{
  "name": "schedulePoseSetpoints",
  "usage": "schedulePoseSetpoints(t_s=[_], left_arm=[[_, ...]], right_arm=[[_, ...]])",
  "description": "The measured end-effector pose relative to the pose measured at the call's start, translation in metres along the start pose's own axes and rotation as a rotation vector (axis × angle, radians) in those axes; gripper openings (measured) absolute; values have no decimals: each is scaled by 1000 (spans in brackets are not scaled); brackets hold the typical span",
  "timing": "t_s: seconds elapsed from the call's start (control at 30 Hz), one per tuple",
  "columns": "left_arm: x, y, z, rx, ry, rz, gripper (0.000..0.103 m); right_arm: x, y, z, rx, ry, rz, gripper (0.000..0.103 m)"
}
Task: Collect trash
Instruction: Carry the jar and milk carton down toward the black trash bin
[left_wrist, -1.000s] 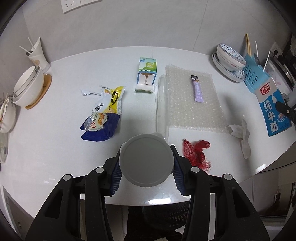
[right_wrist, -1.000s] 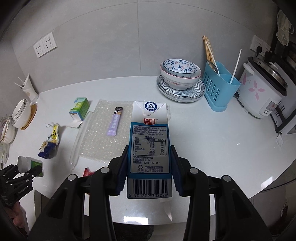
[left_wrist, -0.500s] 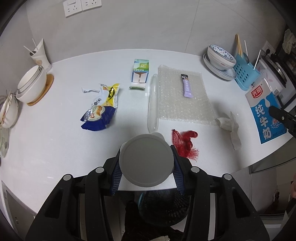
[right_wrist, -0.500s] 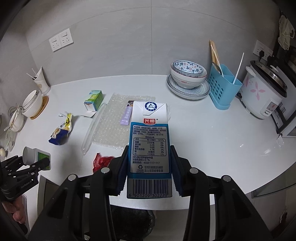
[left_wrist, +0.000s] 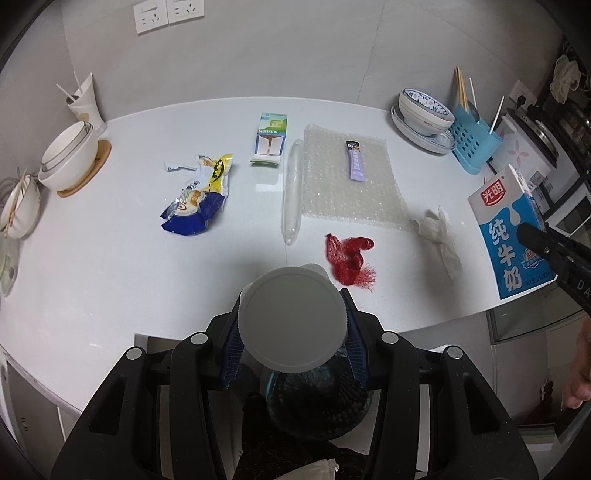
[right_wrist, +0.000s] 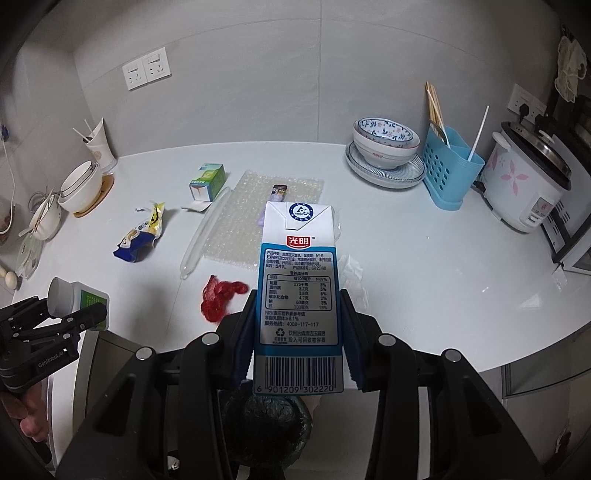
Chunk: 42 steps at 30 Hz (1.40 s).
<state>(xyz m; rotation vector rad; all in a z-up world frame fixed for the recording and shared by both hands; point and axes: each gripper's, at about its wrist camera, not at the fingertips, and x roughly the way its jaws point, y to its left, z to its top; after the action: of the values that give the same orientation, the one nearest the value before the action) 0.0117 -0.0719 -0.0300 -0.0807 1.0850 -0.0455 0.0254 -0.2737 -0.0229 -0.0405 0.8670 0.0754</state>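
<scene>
My left gripper (left_wrist: 291, 339) is shut on a white round-capped plastic bottle (left_wrist: 291, 317), held at the counter's front edge over a bin lined with a black bag (left_wrist: 317, 398). The right wrist view shows that bottle (right_wrist: 77, 299) from the side at far left. My right gripper (right_wrist: 299, 332) is shut on a blue-and-white milk carton (right_wrist: 298, 280), also above the black-lined bin (right_wrist: 267, 424). The carton (left_wrist: 506, 229) appears at the right of the left wrist view. On the white counter (left_wrist: 92, 266) lie a red net (left_wrist: 349, 256), a snack wrapper (left_wrist: 199, 199), a small green box (left_wrist: 271, 133), bubble wrap (left_wrist: 351, 181) with a purple sachet (left_wrist: 355, 160), and a crumpled tissue (left_wrist: 439, 236).
Stacked bowls (left_wrist: 68, 155) and a paper cup (left_wrist: 86, 103) stand at the counter's left. A patterned bowl on plates (right_wrist: 386, 142), a blue utensil caddy (right_wrist: 450, 168) and a rice cooker (right_wrist: 528, 181) line the right. A clear plastic tube (left_wrist: 293, 184) lies beside the bubble wrap.
Both grippers have drawn back from the counter toward its front edge with their loads still held. The black-lined bin has come into view beneath each of them.
</scene>
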Motion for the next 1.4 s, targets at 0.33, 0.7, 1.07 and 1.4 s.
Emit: schedulePoseSetpoints(t_s=[0.33, 0.7, 1.07, 1.4], left_arm=[[-1, -8, -34, 14, -12, -7, 46], [10, -12, -77, -4, 8, -20, 46], [37, -9, -119, -36, 56, -30, 46], [67, 0, -151, -49, 107, -32, 46]], right_arm=[[-3, 8, -37, -36, 8, 11, 39], [7, 14, -95, -28, 48, 66, 39], [33, 29, -148, -52, 120, 129, 39], [66, 33, -186, -34, 198, 146, 39]])
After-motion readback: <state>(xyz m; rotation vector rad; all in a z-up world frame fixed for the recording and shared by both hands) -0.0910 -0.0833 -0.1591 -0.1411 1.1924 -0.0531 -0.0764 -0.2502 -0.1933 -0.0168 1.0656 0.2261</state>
